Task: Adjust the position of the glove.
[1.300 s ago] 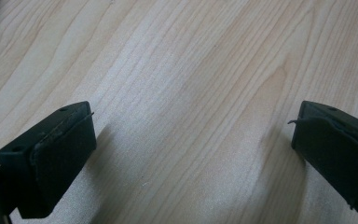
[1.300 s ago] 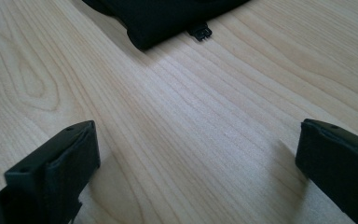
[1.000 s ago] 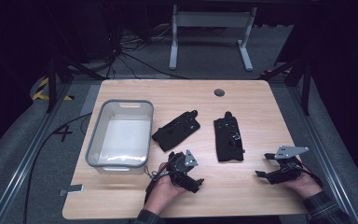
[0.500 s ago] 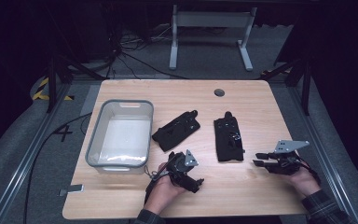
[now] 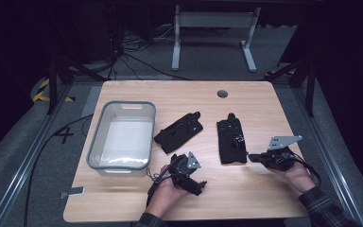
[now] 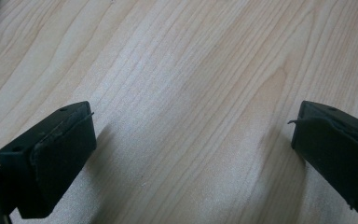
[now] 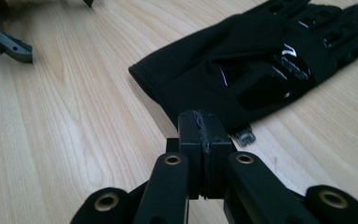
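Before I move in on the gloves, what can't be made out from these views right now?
- Right glove: right gripper view, fingertips cut off by the top and right edges; the shut right gripper hides part of the cuff edge.
- Left glove: high view, too small and dark to tell palm from back.
- Bin: high view, translucent; any contents are unclear.

Two black gloves (image 5: 230,138) (image 5: 179,131) are seen on a light wood-grain table (image 5: 264,99). A translucent bin (image 5: 123,137) with a grey rim is noted; a plaid sleeve (image 5: 326,208) is seen.
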A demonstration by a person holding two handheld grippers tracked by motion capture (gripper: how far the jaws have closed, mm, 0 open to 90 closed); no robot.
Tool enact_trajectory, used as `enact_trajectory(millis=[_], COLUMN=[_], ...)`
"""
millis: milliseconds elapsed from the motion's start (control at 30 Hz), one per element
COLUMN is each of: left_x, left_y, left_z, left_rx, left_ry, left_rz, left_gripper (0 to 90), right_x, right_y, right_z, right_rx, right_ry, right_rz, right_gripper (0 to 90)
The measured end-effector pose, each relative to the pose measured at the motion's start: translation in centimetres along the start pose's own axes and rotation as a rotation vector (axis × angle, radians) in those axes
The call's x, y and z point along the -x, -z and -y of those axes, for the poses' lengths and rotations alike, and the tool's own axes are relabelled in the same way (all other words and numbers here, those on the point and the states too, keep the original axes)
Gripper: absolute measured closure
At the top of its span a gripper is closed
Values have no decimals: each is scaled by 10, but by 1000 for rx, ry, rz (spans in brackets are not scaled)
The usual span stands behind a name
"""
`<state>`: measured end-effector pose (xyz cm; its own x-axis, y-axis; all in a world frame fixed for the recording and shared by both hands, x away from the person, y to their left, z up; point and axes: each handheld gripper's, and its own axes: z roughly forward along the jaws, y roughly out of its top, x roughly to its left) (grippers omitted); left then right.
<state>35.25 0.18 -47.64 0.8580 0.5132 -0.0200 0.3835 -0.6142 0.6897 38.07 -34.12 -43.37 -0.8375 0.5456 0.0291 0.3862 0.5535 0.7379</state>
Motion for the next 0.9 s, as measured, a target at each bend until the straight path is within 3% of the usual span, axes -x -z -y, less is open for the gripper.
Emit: enact_trajectory(millis=[500, 700, 900], left_x=[0, 0, 0], left_y=[0, 0, 0], left_z=[0, 0, 0], left_rx=[0, 0, 0], left_ry=[0, 0, -1], left_rz=[0, 0, 0], left_gripper=[1, 1, 1], right_x=[11, 9, 9], right_y=[-26, -46, -45], right_z=[-14, -15, -13], right_rx=[-20, -73, -71], right_ry=[21, 54, 50], right_rz=[-24, -30, -36], right_gripper=[896, 897, 898])
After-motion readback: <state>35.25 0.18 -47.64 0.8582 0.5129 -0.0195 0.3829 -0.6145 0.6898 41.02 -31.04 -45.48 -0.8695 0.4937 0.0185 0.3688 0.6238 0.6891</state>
